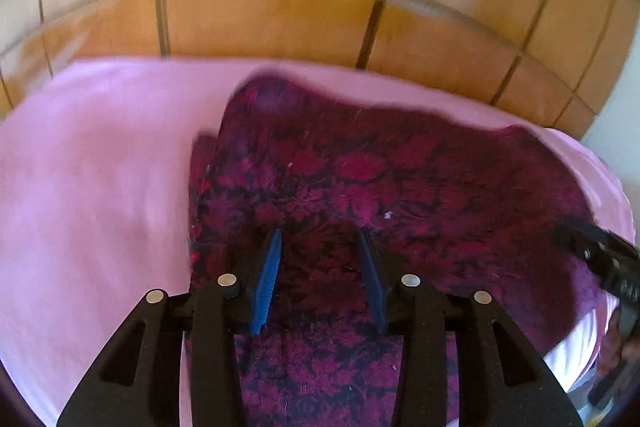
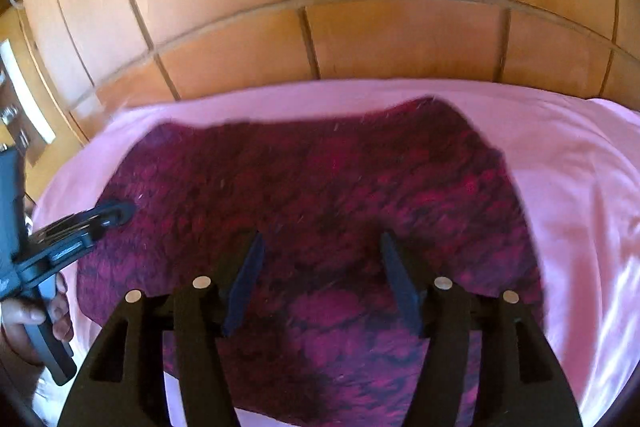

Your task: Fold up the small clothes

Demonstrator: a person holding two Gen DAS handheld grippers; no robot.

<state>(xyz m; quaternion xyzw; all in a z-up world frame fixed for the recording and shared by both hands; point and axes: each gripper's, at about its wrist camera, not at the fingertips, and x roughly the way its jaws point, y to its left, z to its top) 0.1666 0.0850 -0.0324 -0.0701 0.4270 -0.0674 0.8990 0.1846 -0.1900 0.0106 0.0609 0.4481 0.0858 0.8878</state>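
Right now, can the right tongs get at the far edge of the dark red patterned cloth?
Probably yes. The right tongs hang open over the patterned cloth, and nothing lies between them and its far edge. The left tongs are off to the side, not in the way.

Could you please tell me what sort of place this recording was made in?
Probably a bedroom at home: a patterned magenta garment lies spread on a pink sheet that looks like a bed, with glossy wooden wardrobe-like panels right behind it.
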